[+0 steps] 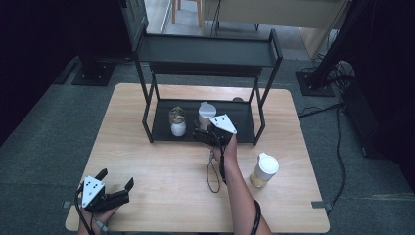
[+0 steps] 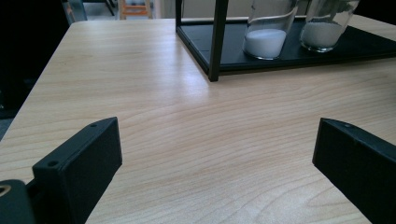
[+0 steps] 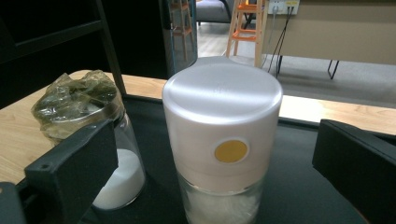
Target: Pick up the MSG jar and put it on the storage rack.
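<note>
A: While the right gripper [image 1: 208,131] stands at the front edge of the rack's lower tray [image 1: 242,128], what is the condition of its jaws?

B: The jaws are spread wide. The white-capped jar [image 3: 222,140] stands upright between them on the tray, with a gap on each side and no contact at either pad.

A: What lies beside that jar?

B: A second jar [image 3: 100,154], its mouth covered with crumpled film, stands just beside it, partly behind this gripper's left jaw. It holds white powder.

A: And the left gripper [image 1: 119,184]?

B: Its jaws are also wide, with nothing between them. It rests low over the bare table [image 2: 196,130], well apart from the rack. Both jars stand ahead of it and to its right.

A: Anything else?

B: A third capped jar [image 1: 265,170] stands on the table to the right of the right forearm.
</note>
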Demonstrator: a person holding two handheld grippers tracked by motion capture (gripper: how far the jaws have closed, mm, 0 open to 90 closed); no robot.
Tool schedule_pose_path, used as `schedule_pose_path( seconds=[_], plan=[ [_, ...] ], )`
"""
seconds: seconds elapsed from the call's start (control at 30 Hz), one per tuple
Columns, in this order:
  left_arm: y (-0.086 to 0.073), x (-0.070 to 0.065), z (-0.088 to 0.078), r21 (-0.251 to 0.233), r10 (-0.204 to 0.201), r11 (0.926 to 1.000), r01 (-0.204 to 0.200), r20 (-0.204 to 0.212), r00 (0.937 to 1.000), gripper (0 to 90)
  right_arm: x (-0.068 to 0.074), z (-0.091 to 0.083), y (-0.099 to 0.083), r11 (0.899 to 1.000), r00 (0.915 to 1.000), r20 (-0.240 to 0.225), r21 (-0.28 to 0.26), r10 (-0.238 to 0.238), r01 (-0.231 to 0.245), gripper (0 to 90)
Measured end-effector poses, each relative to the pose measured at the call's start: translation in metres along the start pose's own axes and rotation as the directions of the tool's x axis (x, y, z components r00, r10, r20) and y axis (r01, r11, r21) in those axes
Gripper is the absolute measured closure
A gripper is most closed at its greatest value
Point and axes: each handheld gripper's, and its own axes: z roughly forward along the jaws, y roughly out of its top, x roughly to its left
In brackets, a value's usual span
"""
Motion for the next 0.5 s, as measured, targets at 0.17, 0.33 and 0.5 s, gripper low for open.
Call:
schedule_pose_path(
  seconds=[0.17,0.33,0.5],
  plan=[
    [0.0,-0.001,0.0,0.0,0.004,1.0,-0.004,-0.001,1.0,1.3,-0.002,-0.008,0.004,1.0,0.9999,-0.009,-0.006,-0.014,0.014,0.0],
    [0.0,-0.001,0.0,0.002,0.007,1.0,-0.007,-0.004,1.0,1.3,-0.005,-0.016,0.011,1.0,0.9997,-0.012,-0.017,-0.02,0.02,0.0],
    [0.0,-0.002,0.0,0.005,0.013,0.9999,-0.013,-0.005,0.9999,1.3,-0.008,-0.025,0.02,0.999,0.9995,-0.009,-0.031,-0.029,0.029,0.1]
  ],
)
